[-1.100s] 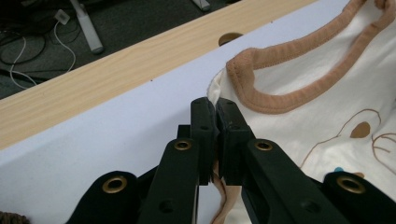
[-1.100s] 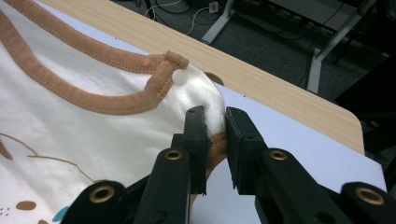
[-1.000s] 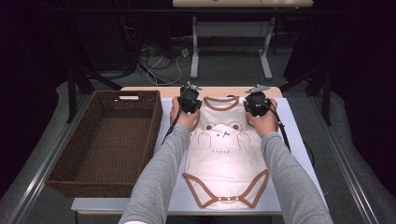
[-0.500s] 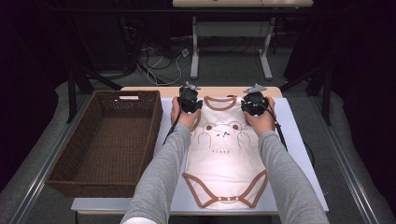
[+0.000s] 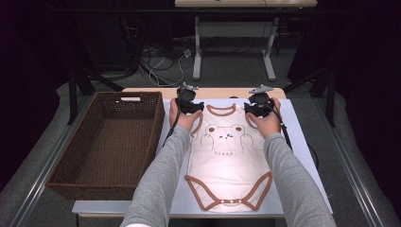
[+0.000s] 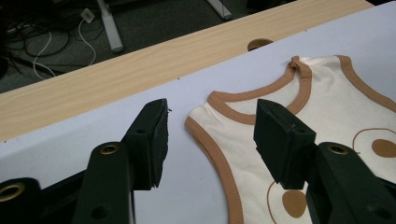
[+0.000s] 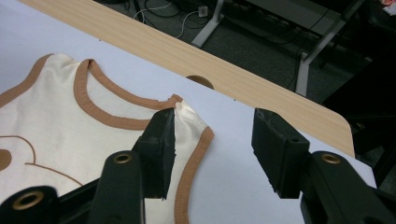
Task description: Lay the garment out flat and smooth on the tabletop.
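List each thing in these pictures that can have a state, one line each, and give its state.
Bodysuit: spread flat on the white table cover, front up, crotch snaps fastened.
Basket: upright beside the table cover, nothing in it.
Left tool: jaws just opening, apart over the bodysuit's shoulder strap, not pinching it.
Right tool: jaws just opening, apart over the other shoulder strap, no grip on it.

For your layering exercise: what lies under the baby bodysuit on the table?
Under the baby bodysuit lies a white sheet, itself over the wooden tabletop. The sheet directly beneath the fabric is covered.
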